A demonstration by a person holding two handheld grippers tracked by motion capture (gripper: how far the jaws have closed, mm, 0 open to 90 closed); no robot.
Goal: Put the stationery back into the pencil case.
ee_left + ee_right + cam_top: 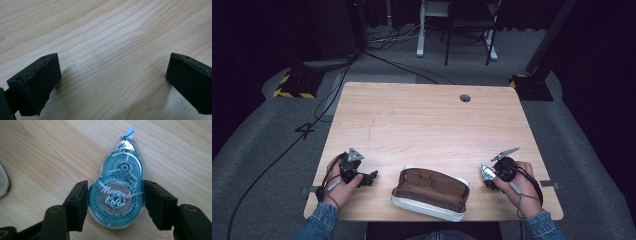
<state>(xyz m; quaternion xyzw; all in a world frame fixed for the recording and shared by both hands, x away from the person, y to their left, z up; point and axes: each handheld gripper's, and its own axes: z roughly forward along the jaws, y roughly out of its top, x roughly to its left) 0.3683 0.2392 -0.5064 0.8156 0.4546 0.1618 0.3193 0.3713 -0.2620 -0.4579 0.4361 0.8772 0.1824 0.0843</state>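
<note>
The right gripper [115, 202] is clamped on a teal, clear-shelled correction tape dispenser [119, 192], both pads against its sides — lower centre of the right gripper view, over the pale wooden table [422, 120]. In the high view, an open white pencil case with a brown lining [431, 193] sits bottom centre. Lower left, the left gripper [371, 178] stands wide apart — nothing between its jaws.

Glossy clear plastic correction tape [117, 195], matt pale wood table [422, 120], brown-lined pencil case [430, 192] w/ white shell.
</note>
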